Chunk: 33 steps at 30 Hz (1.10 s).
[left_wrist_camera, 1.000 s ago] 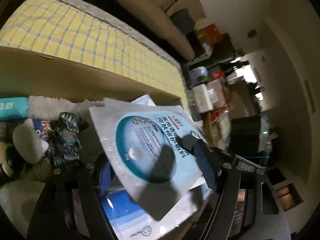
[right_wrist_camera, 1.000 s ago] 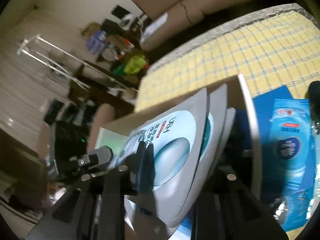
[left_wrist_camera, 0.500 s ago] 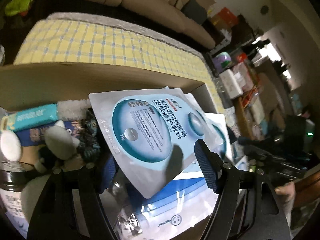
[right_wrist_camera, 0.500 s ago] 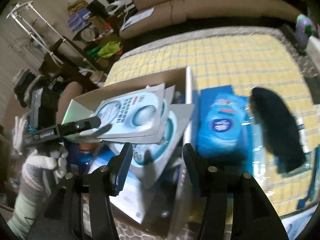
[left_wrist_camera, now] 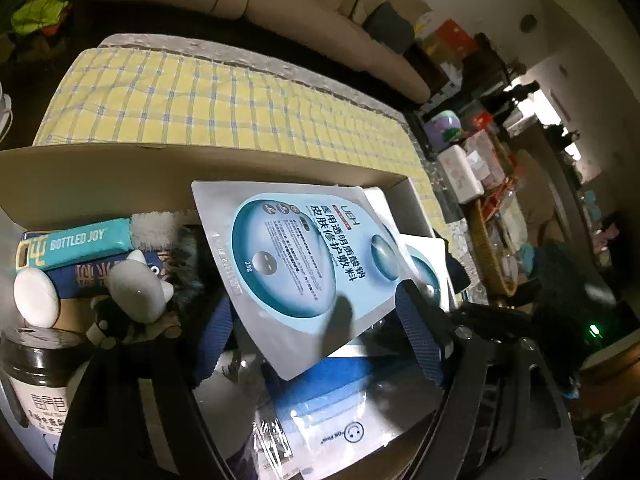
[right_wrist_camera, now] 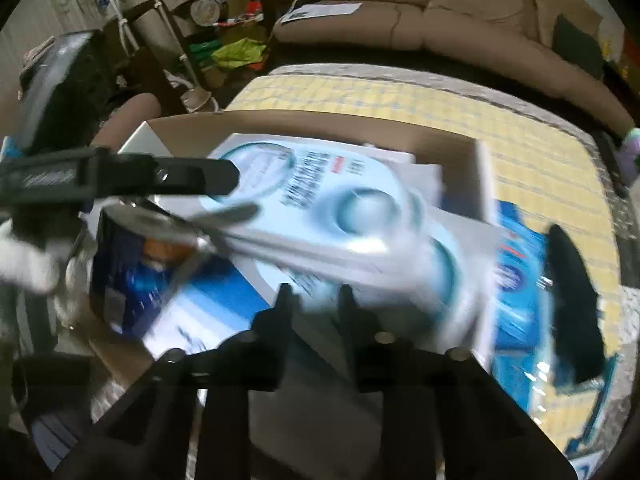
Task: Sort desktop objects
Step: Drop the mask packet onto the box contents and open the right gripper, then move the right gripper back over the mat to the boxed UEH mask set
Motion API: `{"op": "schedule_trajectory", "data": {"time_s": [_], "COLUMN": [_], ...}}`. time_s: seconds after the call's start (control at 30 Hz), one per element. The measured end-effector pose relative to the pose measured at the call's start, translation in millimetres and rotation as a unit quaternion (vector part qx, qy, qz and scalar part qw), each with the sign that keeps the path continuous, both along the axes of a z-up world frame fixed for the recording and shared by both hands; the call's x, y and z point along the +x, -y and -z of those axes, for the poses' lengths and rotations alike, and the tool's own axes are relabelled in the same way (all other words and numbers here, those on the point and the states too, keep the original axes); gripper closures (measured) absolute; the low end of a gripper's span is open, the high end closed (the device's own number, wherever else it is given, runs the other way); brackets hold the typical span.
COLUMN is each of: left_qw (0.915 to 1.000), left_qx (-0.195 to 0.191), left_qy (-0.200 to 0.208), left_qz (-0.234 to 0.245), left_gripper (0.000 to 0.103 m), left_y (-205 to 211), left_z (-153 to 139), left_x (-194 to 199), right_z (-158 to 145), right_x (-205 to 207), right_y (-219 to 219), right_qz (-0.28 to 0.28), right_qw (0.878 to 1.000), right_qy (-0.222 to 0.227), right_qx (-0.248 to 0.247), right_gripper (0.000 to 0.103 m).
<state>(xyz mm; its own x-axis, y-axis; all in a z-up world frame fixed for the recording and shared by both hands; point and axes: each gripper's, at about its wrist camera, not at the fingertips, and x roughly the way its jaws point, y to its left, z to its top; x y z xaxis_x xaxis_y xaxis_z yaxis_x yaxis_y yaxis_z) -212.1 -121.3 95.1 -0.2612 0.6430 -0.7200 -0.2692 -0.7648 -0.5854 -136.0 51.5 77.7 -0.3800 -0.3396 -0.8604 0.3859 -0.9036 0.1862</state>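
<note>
Fingers on left gripper (left_wrist_camera: 316, 332) were spreading w/ mask sachet (left_wrist_camera: 304, 264) loose between them above cardboard box (left_wrist_camera: 120, 176), right gripper (right_wrist_camera: 314, 300) fingers closing on nothing, so sachet could slide off crooked.

sachets (left_wrist_camera: 304, 256) | silver-blue, fanned (perhaps three) | tilted over cardboard box (left_wrist_camera: 120, 168)

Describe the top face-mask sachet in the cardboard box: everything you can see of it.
The top sachet is a flat, glossy silver foil pouch with a large pale-blue oval, a water-drop graphic and dark Chinese lettering. It lies tilted, face up, on similar sachets inside the cardboard box, one corner overhanging a blue-and-white pack. The left gripper straddles it, jaws opening, pads apparently clear of it.
</note>
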Motion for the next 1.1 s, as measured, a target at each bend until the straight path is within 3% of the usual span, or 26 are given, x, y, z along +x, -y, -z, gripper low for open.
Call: {"op": "schedule_trajectory", "data": {"time_s": [0.1, 0.27, 0.47, 0.57, 0.7, 0.93, 1.1], "left_qw": [1.0, 0.9998, 0.9993, 0.9978, 0.9918, 0.9925, 0.9926], "left_qx": [0.006, -0.003, -0.009, -0.041, -0.097, -0.057, -0.013], "left_qy": [0.001, -0.009, -0.021, -0.031, -0.054, -0.1, -0.121], "left_qz": [0.004, 0.02, 0.031, 0.043, 0.063, 0.041, 0.003], "left_gripper": [0.025, 0.021, 0.011, 0.001, 0.0, 0.0, 0.0], "left_y": [3.3, 0.4, -3.9, -12.9, -25.8, -7.5, 16.6], "left_z": [-2.6, -12.2, -23.2, -26.1, -35.9, -75.1, -81.8], "left_x": [1.0, 11.1, 36.9, 56.1, 85.0, 116.0, 129.3], "right_z": [8.2, -13.6, -48.5, -53.7, -55.2, -57.4, -40.0], "right_x": [-15.8, 0.7, 44.0, 58.9, 74.3, 79.7, 54.9], "right_y": [3.5, -16.5, -66.0, -83.4, -94.2, -88.9, -76.3], "right_qz": [0.015, 0.014, 0.045, 0.065, 0.081, 0.096, 0.118], "right_qw": [0.999, 0.999, 0.999, 0.997, 0.996, 0.994, 0.992], "right_qy": [0.028, 0.02, -0.025, -0.03, -0.029, -0.041, -0.023], "right_qx": [-0.014, -0.024, 0.006, 0.001, -0.016, -0.039, -0.045], "right_gripper": [0.084, 0.082, 0.064, 0.06, 0.059, 0.053, 0.053]}}
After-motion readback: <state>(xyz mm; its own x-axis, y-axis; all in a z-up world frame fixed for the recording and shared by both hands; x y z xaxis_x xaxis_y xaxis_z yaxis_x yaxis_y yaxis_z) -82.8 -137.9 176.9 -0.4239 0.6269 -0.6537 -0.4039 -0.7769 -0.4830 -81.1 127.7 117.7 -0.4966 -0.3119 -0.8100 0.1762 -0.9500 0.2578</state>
